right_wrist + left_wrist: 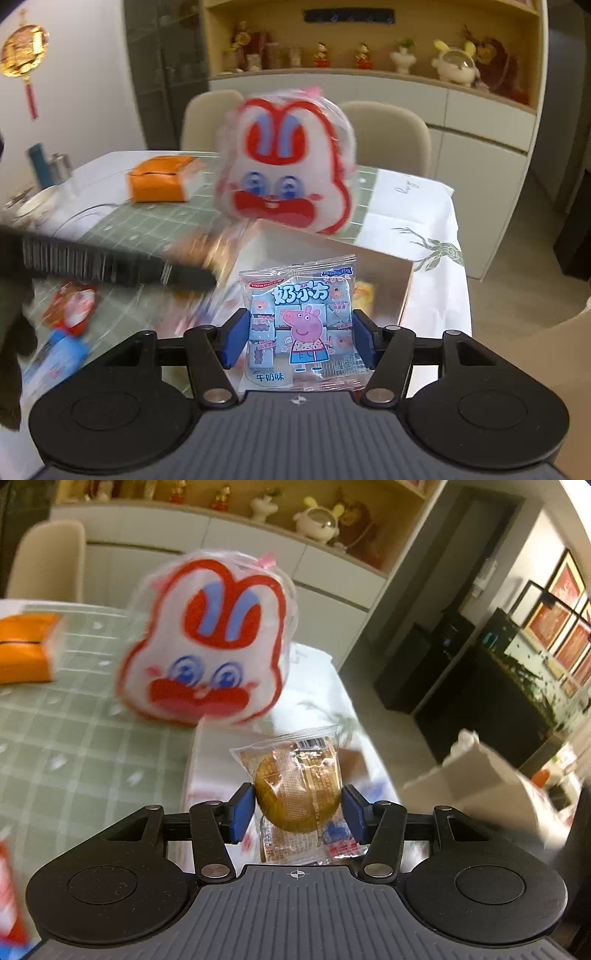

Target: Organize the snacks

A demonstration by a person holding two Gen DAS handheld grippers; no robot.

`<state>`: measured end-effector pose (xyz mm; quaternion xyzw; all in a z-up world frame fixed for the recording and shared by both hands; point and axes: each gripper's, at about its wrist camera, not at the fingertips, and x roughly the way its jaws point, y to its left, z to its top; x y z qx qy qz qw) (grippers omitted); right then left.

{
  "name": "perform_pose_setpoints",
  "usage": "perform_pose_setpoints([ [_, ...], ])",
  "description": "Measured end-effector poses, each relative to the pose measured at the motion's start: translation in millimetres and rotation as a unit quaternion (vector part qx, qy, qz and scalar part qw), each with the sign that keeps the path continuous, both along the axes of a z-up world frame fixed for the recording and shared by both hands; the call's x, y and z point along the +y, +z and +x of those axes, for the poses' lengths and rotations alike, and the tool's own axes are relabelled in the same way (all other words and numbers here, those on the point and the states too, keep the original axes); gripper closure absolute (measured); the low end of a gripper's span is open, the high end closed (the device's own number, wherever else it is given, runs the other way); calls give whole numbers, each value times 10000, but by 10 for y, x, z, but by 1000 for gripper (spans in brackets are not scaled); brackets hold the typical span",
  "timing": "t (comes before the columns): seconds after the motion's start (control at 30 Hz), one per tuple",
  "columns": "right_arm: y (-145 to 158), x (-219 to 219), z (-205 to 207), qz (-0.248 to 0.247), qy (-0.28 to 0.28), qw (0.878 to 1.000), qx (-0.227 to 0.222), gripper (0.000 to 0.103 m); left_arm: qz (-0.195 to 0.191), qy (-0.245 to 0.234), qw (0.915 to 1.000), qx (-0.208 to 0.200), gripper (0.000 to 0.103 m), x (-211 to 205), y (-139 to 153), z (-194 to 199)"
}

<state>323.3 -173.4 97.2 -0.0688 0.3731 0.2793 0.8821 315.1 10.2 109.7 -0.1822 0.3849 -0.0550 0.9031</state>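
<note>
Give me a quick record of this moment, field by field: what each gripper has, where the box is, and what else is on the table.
left gripper: shut on brown round snack packet
right gripper: shut on blue cartoon-pig milk snack packet
cardboard box: open, on the table just ahead of both grippers
rabbit-face bag: behind the box, blurred
orange tissue pack: farther back on the green checked tablecloth
loose snacks: left of the box, blurred

An orange tissue box (pixel 162 179) lay on a green checked tablecloth (pixel 74 738). Two beige chairs (pixel 388 133) stood at the table's far side. Behind them, a shelf (pixel 369 72) carried figurines (pixel 321 55) and a white rabbit ornament (pixel 456 66). A gold pendant (pixel 24 50) hung on the left wall. Red framed pictures (pixel 565 627) lined another wall.
</note>
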Motion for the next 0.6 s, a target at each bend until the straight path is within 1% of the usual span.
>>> perform_pose_setpoints([
  [0.07, -151, 29, 103, -117, -19, 9996, 271, 42, 33, -52, 9989, 475, 47, -25, -191, 337],
  [0.1, -185, 33, 72, -156, 21, 9995, 262, 42, 78, 34, 9985, 546, 48, -37, -259, 399],
  [0.13, -197, 23, 18, -194, 72, 9996, 193, 42, 67, 139, 9986, 511, 48, -40, -296, 408],
  [0.17, -208, 17, -60, -236, 155, 9996, 86, 40, -42, 213, 9988, 430, 48, -17, -307, 372],
  [0.2, -221, 14, -140, -301, 258, 9992, -19, 35, -167, 270, 9989, 351, 48, 26, -302, 322],
  [0.23, -228, 22, -196, -371, 325, 9987, -83, 33, -254, 320, 9988, 268, 48, 68, -290, 232],
  [0.27, -244, 40, -252, -455, 388, 9981, -127, 33, -195, 333, 9990, 214, 48, 109, -270, 148],
  [0.3, -252, 56, -282, -497, 439, 9977, -133, 33, -45, 335, 9993, 177, 48, 147, -243, 77],
  [0.37, -234, 77, -384, -462, 405, 9979, -193, 34, 496, 391, 9979, 115, 48, 239, -193, -165],
  [0.4, -211, 92, -450, -388, 408, 9982, -202, 33, 687, 455, 9966, 95, 48, 317, -170, -296],
  [0.43, -183, 121, -498, -290, 472, 9984, -133, 33, 756, 521, 9957, 77, 48, 407, -149, -423],
  [0.5, -136, 219, -579, -80, 529, 9985, -64, 33, 757, 688, 9947, 78, 48, 658, -87, -704],
  [0.6, -127, 479, -835, -28, 719, 9974, -78, 30, 956, 974, 9899, 374, 48, 1026, -126, -1136],
])
